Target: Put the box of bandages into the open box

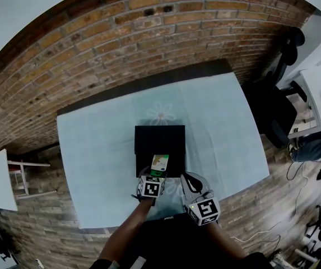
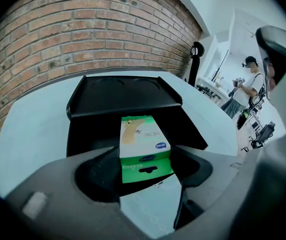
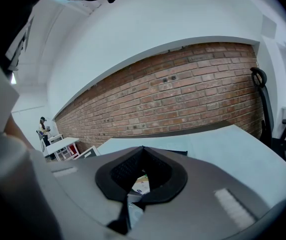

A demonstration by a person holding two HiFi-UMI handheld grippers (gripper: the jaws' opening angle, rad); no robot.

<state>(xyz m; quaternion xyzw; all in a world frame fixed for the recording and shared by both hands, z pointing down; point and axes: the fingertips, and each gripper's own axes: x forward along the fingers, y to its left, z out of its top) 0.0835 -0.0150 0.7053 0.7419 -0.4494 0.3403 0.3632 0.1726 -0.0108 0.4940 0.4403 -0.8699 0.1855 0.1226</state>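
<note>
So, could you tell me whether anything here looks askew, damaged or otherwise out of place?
Nothing stands out. The bandage box looks undamaged, clamped in the left gripper over the open black box, which sits square on the tablecloth. The right gripper is shut and empty beside it.

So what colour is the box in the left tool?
Green and white; the bandage box shows best in the left gripper view.

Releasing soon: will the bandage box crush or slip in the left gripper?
Probably stiff enough: the bandage box sits undented in the left gripper. Likely light, being small carton. Its glossy faces might slip; flat sides shouldn't roll in the open box.
</note>
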